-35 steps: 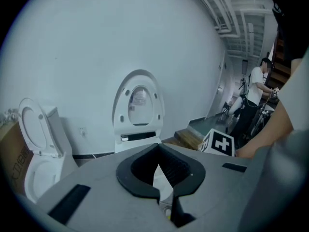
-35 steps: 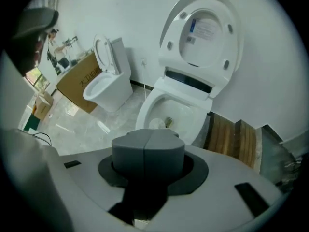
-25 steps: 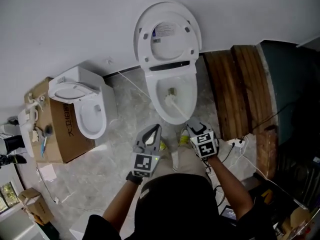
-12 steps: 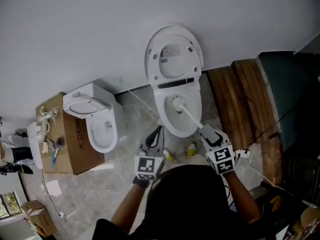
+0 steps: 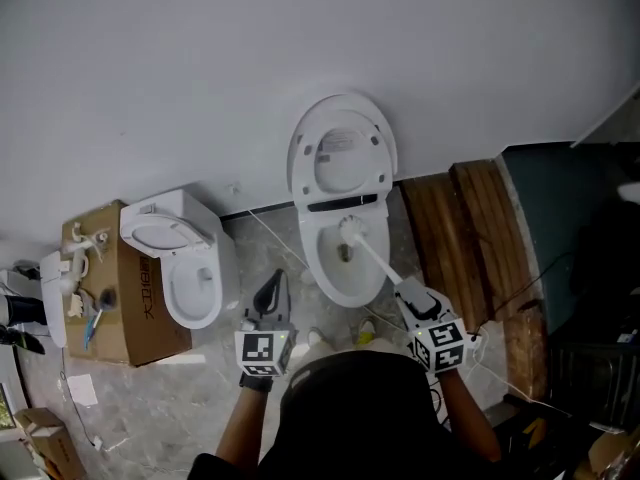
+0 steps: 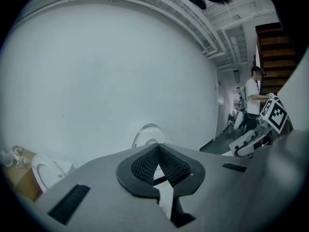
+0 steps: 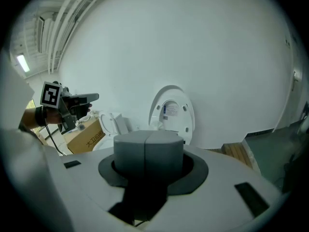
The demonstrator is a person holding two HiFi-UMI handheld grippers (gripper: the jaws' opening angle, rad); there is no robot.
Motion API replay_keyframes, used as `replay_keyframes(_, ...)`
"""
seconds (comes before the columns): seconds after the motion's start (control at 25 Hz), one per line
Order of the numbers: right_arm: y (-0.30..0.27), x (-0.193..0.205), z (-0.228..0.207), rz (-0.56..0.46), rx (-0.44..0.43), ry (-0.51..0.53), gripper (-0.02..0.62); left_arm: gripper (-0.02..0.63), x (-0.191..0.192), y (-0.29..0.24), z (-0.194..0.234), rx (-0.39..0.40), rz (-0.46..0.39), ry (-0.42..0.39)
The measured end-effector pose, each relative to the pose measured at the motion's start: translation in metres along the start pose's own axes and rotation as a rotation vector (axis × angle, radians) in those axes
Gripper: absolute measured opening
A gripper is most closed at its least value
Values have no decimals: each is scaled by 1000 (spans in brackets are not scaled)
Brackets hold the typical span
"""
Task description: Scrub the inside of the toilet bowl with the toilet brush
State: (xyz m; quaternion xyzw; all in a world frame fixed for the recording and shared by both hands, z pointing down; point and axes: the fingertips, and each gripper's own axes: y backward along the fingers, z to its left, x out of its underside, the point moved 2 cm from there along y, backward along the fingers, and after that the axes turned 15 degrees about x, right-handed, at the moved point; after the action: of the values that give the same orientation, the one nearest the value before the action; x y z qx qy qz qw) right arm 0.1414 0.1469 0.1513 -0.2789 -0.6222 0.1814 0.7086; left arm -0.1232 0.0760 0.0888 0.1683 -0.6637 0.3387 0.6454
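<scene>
Wall (image 5: 300,38): plain white, it fills the far half of the head view.
Floor (image 5: 190,388): grey stone tile, with thin cables lying on it.
Planks (image 5: 455,233): brown boards to the right of the toilet.
Toilet (image 5: 316,268): white, it stands against the wall at the centre, just ahead of the person.
Second toilet (image 5: 190,278): to the left and apart, beside a cardboard box (image 5: 110,298). It has no part in the job.
Lid (image 5: 342,158): raised and leaning back on the wall, so the bowl is open from above.
Bowl (image 5: 372,268): the inside looks white. No foam or dirt shows at this size.
Brush (image 5: 372,260): its white head is inside the bowl on the far inner wall, just beyond the dark drain. Its handle slants near and right to the right claw.
Right claw (image 7: 148,153): closed tight on the thick grey end of the brush handle, at the near right of the bowl.
Left claw (image 6: 158,149): its tips are pressed together with nothing between them. It is held idle to the near left of the bowl, well clear of the brush.
Progress: scrubbing appears to be under way, since the head is on the bowl wall.
Done: the lid is up, the brush is gripped and it has reached inside.
Left: probably the side and near walls and the drain, though how much is already scrubbed cannot be told.
</scene>
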Motion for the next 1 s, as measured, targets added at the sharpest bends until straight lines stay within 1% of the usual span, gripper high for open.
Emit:
replay_keyframes(0.16,-10,-10,-8,-23,-9,-10,155,18,-2,-6,1,17,19,-32)
replay_keyframes(0.28,-10,-19,-15,-40,-12,5,155,18,-9,-12,-2,34,6,-30)
replay_keyframes(0.44,-9,-42,-20,-74,-21,49,156,18,-8,-25,-10,76,4,-17)
replay_keyframes(0.56,-8,-61,-21,-94,-49,75,156,18,-7,-36,-15,102,10,2)
replay_keyframes(0.64,-9,-76,-23,-111,-71,94,156,18,-11,-45,-14,117,0,-4)
replay_keyframes(0.76,-2,-79,-22,-125,-86,163,156,18,-6,-44,-26,128,1,-9)
replay_keyframes(0.88,4,-78,-26,-132,-70,214,156,18,-2,-39,-37,121,2,25)
replay_keyframes(1.0,0,-81,-25,-143,-42,196,156,18,2,-35,-35,124,18,15)
